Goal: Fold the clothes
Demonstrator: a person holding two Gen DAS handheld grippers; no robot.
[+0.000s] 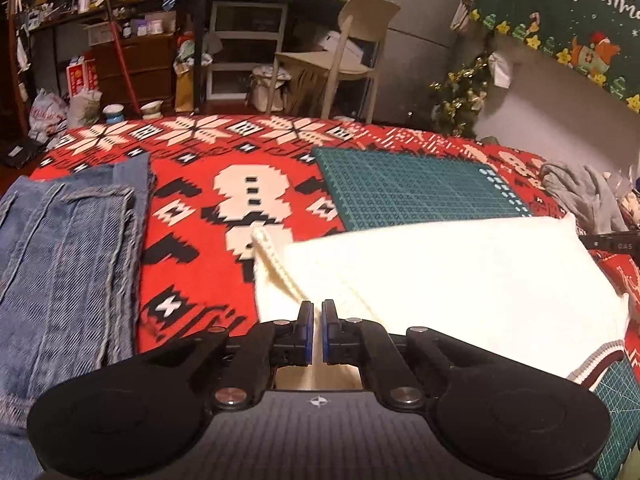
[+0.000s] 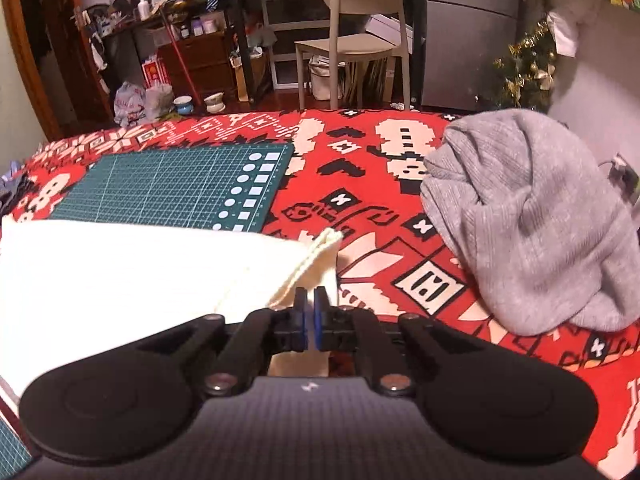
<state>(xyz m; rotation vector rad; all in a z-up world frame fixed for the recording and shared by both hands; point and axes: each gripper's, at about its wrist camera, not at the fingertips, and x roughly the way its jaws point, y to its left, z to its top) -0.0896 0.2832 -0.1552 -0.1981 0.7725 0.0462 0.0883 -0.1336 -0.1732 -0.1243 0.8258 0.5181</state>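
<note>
Your left tool (image 1: 318, 309) and right tool (image 2: 311, 297) each pinch the half-folded white sweater (image 1: 460, 280); jeans (image 1: 68, 248) lie folded, the grey top (image 2: 532, 216) waits.

Left gripper (image 1: 317, 312) pinched on the cream knit sweater (image 1: 460, 280), near edge of the red patterned blanket (image 1: 200, 240). Sweater overlaps the green cutting mat (image 1: 400, 188). Jeans (image 1: 68, 248) lie along the left edge, grey garment (image 1: 580, 192) at the right edge.
</note>
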